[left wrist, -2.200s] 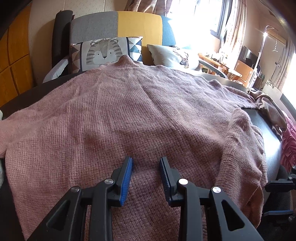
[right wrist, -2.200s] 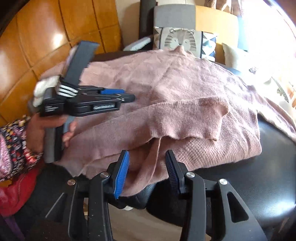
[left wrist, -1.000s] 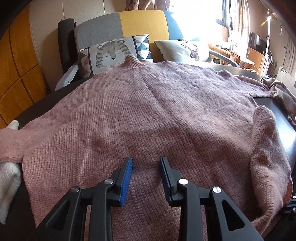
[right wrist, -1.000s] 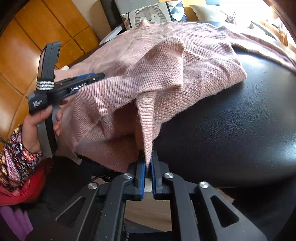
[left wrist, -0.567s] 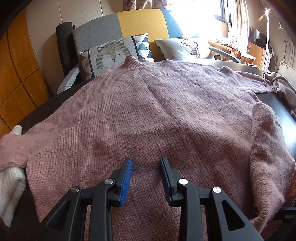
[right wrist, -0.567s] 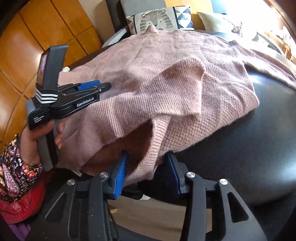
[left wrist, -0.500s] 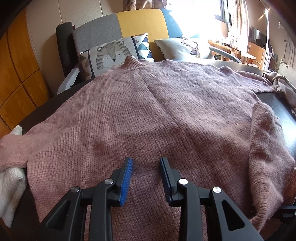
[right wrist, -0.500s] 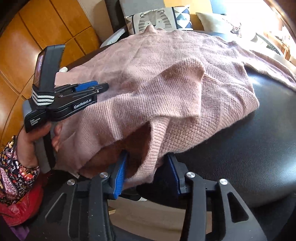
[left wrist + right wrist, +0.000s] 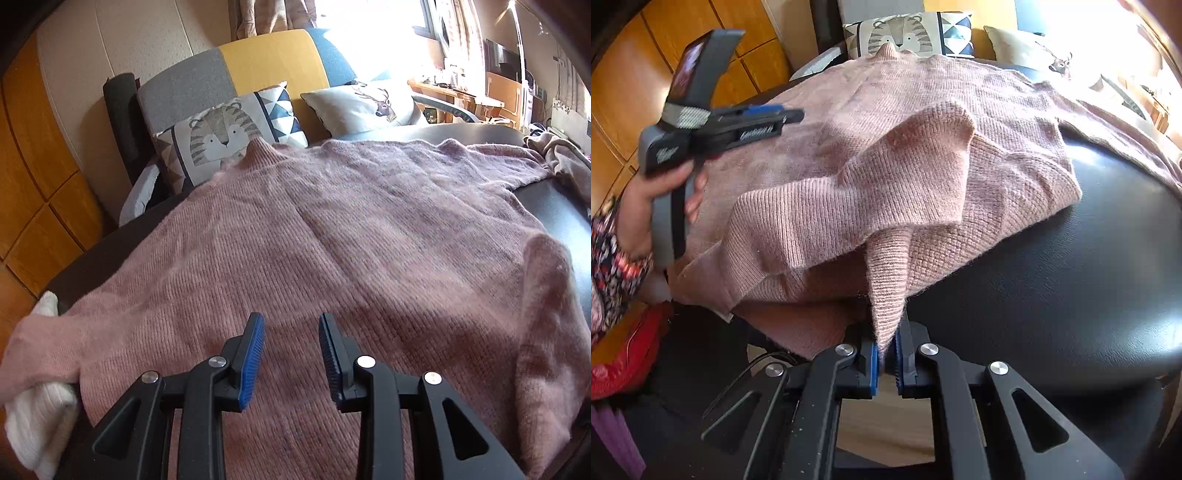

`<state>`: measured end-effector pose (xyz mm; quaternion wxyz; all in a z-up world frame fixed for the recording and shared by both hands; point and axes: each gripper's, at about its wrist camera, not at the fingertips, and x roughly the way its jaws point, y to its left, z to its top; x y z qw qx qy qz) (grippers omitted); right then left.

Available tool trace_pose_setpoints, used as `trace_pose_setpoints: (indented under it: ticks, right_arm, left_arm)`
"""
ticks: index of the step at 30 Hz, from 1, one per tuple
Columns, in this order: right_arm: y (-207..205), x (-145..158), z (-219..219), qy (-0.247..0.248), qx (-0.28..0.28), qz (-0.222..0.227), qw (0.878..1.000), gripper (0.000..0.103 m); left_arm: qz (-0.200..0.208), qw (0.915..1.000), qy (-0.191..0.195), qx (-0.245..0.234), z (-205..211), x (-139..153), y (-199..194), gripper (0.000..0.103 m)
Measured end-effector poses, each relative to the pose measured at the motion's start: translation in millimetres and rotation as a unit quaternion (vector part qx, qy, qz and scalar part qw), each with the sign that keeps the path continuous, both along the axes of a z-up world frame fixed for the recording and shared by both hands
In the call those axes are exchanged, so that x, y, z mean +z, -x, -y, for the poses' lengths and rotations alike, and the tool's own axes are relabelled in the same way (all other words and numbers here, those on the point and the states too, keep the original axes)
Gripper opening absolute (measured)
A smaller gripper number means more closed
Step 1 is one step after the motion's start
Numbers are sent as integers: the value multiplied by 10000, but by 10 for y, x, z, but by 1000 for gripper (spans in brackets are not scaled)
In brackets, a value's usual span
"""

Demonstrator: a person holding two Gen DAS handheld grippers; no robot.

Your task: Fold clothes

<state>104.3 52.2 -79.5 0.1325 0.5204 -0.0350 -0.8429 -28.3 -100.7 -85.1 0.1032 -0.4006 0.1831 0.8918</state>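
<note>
Right at the near edge of the black table (image 9: pixel 1071 295), the right gripper (image 9: pixel 885 363) has its blue-padded jaws clamped on a pointed fold of the pink sweater (image 9: pixel 923 155), and the pinched cloth runs up from the pads in a narrow ribbed wedge. The knit there is thick and fuzzy, with a waffle weave on the layer beneath. The table top is smooth, glossy and dark, like padded leather, and it catches a bright sheen beside the sweater's rounded hem corner.

Over on the sweater's other side, a hand (image 9: pixel 646 206) in a patterned sleeve holds the left gripper (image 9: pixel 290 352) just above the knit. Its blue ridged pads stand apart with nothing between them.

The sweater (image 9: pixel 332 251) lies spread flat across the table, collar pointing away, and one sleeve is folded in along the right edge. A white knitted item (image 9: pixel 33 424) peeks from under the sweater's near left sleeve; most of it is covered. A brownish garment (image 9: pixel 561 155) lies crumpled at the far right corner, cut off by the frame.

Beyond the collar sit a tiger cushion (image 9: pixel 225 136) and a deer cushion (image 9: pixel 365 103) on a grey, yellow and blue sofa (image 9: pixel 266 59). The window glare washes out what lies behind.
</note>
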Motion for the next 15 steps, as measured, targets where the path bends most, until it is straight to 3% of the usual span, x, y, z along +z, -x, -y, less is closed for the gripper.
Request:
trace_pose_setpoints:
  ticks: [8, 13, 15]
  right_arm:
    - [-288, -78, -247, 44, -260, 361, 9990, 5]
    - [-391, -150, -453, 104, -608, 509, 9968, 4]
    - [-450, -266, -553, 250, -791, 734, 9939, 3]
  left_arm:
    - [-217, 9943, 957, -429, -358, -222, 526, 31]
    - [-869, 9856, 1324, -589, -459, -309, 500, 31]
    - [-996, 9848, 1290, -599, -452, -315, 511, 31]
